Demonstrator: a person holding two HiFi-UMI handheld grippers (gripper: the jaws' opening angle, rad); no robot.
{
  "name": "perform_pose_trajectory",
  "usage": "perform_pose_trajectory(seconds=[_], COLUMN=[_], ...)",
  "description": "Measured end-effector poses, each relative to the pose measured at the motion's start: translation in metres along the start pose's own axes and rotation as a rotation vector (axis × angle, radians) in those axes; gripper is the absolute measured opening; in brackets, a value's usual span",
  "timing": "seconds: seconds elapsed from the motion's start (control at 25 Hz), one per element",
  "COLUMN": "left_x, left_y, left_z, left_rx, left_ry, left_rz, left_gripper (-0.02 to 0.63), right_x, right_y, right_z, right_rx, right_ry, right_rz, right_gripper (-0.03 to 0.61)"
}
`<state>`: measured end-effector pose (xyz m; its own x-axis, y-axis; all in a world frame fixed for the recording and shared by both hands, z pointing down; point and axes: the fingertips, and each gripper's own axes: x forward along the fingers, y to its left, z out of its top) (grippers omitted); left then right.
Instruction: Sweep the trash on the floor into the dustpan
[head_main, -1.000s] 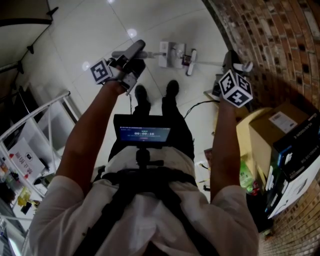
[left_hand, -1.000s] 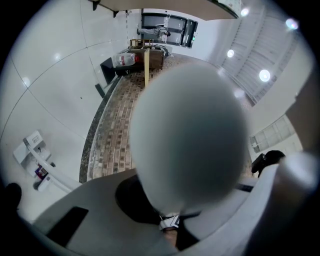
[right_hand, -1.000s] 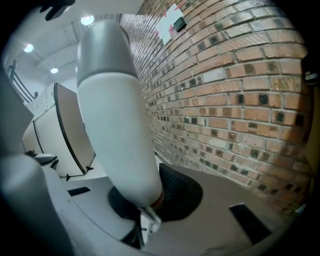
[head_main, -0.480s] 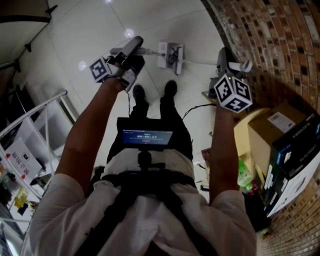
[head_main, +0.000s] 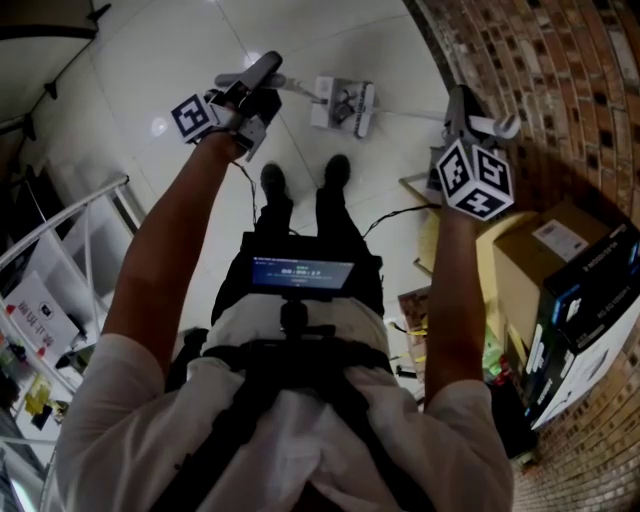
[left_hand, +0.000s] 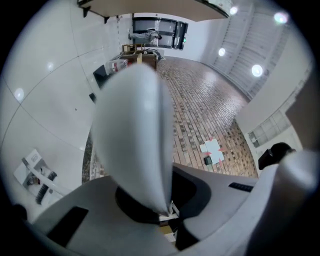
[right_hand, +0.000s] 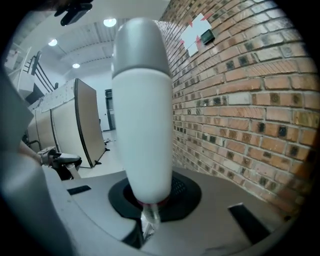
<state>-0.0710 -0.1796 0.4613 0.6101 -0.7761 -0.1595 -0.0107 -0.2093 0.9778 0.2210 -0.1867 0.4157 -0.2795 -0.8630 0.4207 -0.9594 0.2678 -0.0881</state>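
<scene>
In the head view my left gripper (head_main: 256, 88) is held out at the upper left, shut on a grey long handle (head_main: 245, 77). A thin rod runs from that handle down to the white dustpan (head_main: 335, 102) on the floor tiles. My right gripper (head_main: 462, 112) is at the upper right beside the brick wall, shut on the white broom handle (head_main: 492, 127); its rod leads to the dark broom head (head_main: 366, 109) next to the dustpan. The left gripper view shows the grey handle (left_hand: 132, 130) clamped in the jaws, and the right gripper view shows the white handle (right_hand: 142, 115) clamped likewise. I cannot make out any trash.
A brick wall (head_main: 560, 90) curves along the right. Cardboard boxes (head_main: 555, 245) and a black box (head_main: 590, 300) stand against it. A white metal rack (head_main: 95, 225) is on the left. A cable (head_main: 400, 212) lies on the floor by the person's shoes (head_main: 337, 170).
Both grippers have shifted upward in the head view, the right one rising with its handle. The dustpan and broom head have slid a little farther away across the floor.
</scene>
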Motion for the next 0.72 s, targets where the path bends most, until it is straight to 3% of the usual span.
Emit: perform_pose_trajectory(seconds=[0.36,0.72], left_x=[-0.013,-0.014], left_y=[-0.001,-0.004], left_z=[0.006,0.002], left_rx=[0.104,0.174], left_ry=[0.029,0.115], left_rz=[0.052,0.077], left_gripper=[0.06,0.145], right_x=[0.012,0.019], right_y=[0.003,0.005], right_z=[-0.007,-0.014], right_rx=[-0.122,-0.153], right_ry=[0.056,0.09], right_rz=[-0.033,-0.07], right_gripper=[0.012,0.009])
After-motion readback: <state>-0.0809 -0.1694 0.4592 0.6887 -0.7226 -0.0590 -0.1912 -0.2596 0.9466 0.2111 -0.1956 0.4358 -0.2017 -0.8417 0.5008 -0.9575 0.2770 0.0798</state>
